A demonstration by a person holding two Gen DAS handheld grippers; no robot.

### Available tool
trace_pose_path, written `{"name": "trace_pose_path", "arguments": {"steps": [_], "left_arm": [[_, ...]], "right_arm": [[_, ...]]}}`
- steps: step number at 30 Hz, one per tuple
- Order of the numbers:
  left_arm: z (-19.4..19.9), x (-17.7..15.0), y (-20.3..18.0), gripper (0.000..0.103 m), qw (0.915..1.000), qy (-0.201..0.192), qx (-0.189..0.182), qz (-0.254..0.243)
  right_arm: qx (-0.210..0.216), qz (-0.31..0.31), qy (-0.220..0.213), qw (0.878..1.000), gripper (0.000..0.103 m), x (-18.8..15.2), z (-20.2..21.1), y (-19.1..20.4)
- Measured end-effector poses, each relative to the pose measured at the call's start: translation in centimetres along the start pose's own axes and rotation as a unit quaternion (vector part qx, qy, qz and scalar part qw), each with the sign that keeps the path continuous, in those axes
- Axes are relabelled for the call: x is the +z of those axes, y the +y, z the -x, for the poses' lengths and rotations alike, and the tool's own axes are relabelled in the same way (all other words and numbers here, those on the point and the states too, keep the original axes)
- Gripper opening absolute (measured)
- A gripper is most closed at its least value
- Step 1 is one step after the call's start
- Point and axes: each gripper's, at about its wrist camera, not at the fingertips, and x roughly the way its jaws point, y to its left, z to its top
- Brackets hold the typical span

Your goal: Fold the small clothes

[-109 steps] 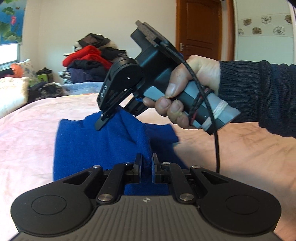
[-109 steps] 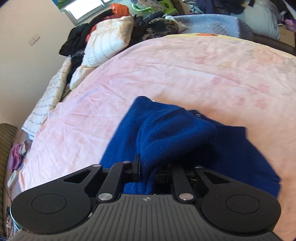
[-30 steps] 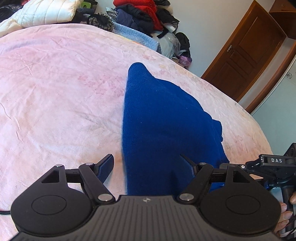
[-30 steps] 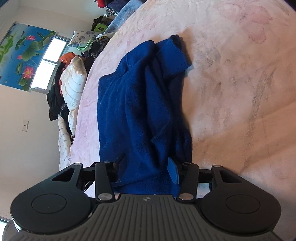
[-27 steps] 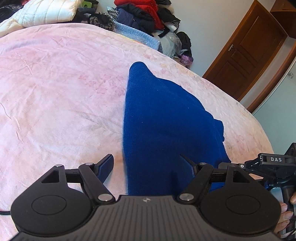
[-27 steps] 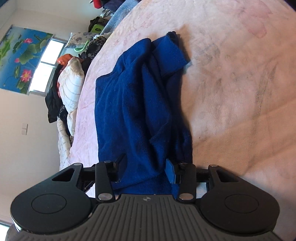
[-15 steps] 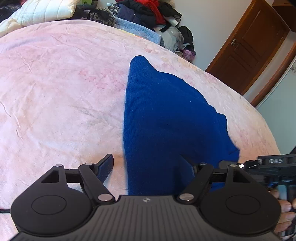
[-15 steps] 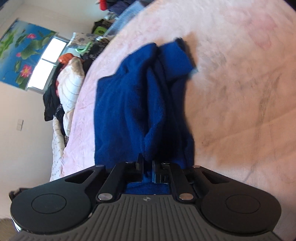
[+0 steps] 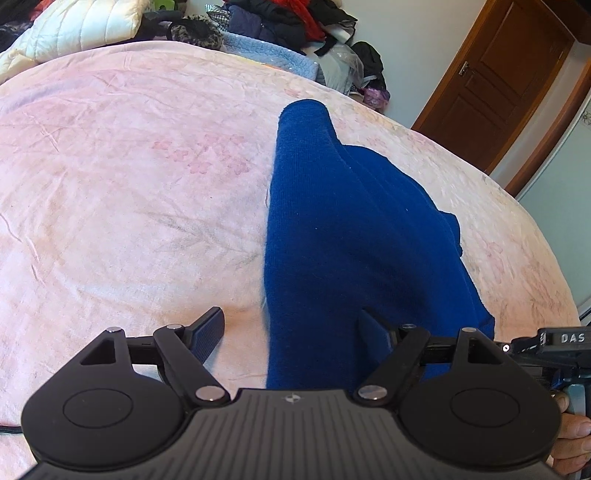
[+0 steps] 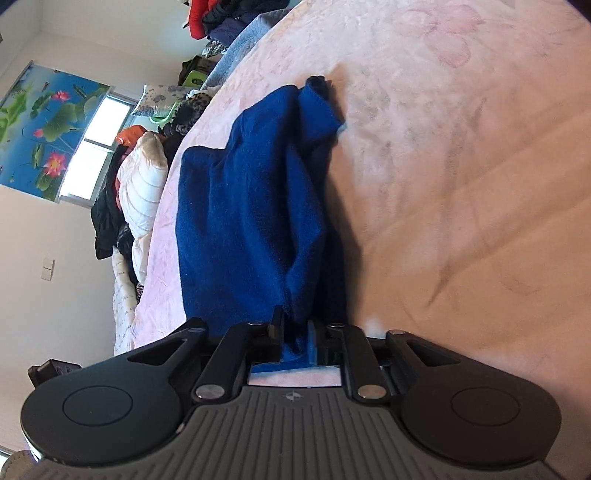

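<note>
A small blue knit garment lies partly folded on a pink bedspread. My left gripper is open, its fingers straddling the garment's near edge without gripping it. My right gripper is shut on a fold of the blue garment at its near end; that fold is raised off the bed. The right gripper's body also shows at the right edge of the left wrist view.
A heap of clothes and a white quilted pillow lie at the bed's far side. A brown door stands at the right. A window with a lotus blind sits beyond the bed.
My right gripper closed on the near fold of the blue garment and lifted it slightly. My left gripper stayed open over the garment's near edge.
</note>
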Motion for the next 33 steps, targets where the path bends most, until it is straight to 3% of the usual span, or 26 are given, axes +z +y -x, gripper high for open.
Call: {"name": "trace_pose_path", "arguments": {"steps": [2,4,7,9,12,15,17,18,19,20,21,22,24,26,28,30,33], "left_arm": [[0.2,0.0,0.0,0.08,1.0,0.0,0.0,0.001],[0.5,0.1,0.0,0.08,1.0,-0.001,0.007,-0.003],[1.9,0.5,-0.7,0.08,0.9989,-0.036,0.021,-0.02],[2.3,1.0,-1.7,0.08,0.9978,-0.054,0.016,-0.037],[1.5,1.3,-3.8,0.08,0.9972,-0.049,-0.012,-0.056],[-0.8,1.0,-5.3,0.08,0.9956,-0.023,-0.039,-0.082],[-2.8,0.4,-5.6,0.081,0.9953,-0.003,-0.018,-0.095],[-3.0,0.1,-5.7,0.089,0.994,-0.013,-0.021,-0.106],[-3.2,-0.1,-5.8,0.092,0.9928,-0.012,-0.029,-0.116],[-3.3,-0.3,-5.9,0.093,0.9923,-0.014,-0.027,-0.12],[-3.3,-0.5,-6.0,0.093,0.9917,-0.016,-0.025,-0.125],[-3.4,-0.6,-6.1,0.093,0.9906,-0.017,-0.024,-0.134],[-3.3,-0.7,-5.9,0.094,0.99,-0.02,-0.031,-0.136],[-2.5,-0.4,-5.4,0.094,0.9916,-0.026,-0.038,-0.121],[-0.7,-0.2,-4.4,0.094,0.993,-0.053,-0.039,-0.099],[0.7,0.1,-2.8,0.095,0.9942,-0.065,-0.045,-0.073],[0.9,0.9,0.8,0.095,0.9966,-0.035,-0.073,0.014]], "right_arm": [[0.003,0.004,-0.013,1.0,0.044,0.4,1.1,0.3],[-0.009,0.013,-0.064,0.998,0.044,1.3,3.0,1.0],[0.004,0.026,-0.149,0.989,0.045,4.0,5.0,2.4],[0.037,0.04,-0.139,0.989,0.048,6.5,3.6,4.3],[0.074,0.058,-0.107,0.99,0.064,10.2,-1.1,7.4],[0.046,0.08,-0.059,0.994,0.065,13.0,-7.1,9.4],[0.003,0.088,-0.034,0.996,0.067,13.9,-10.4,9.1],[-0.031,0.093,-0.022,0.995,0.065,14.0,-11.9,8.5],[-0.042,0.102,-0.031,0.993,0.045,13.9,-12.3,7.7],[-0.049,0.101,-0.041,0.993,0.034,14.0,-12.3,7.1],[-0.055,0.08,-0.041,0.994,0.013,14.1,-12.2,6.2],[-0.051,0.065,-0.041,0.996,0.001,14.2,-12.0,5.4],[-0.031,0.056,-0.043,0.997,0.001,13.9,-11.2,4.4],[-0.015,0.055,-0.046,0.997,0.008,13.1,-9.6,4.5],[0.018,0.063,-0.064,0.996,0.047,12.2,-6.9,4.4],[0.036,0.072,-0.086,0.993,0.07,11.9,-4.1,3.8],[0.006,0.072,-0.094,0.993,0.068,12.6,-1.9,1.8]]}}
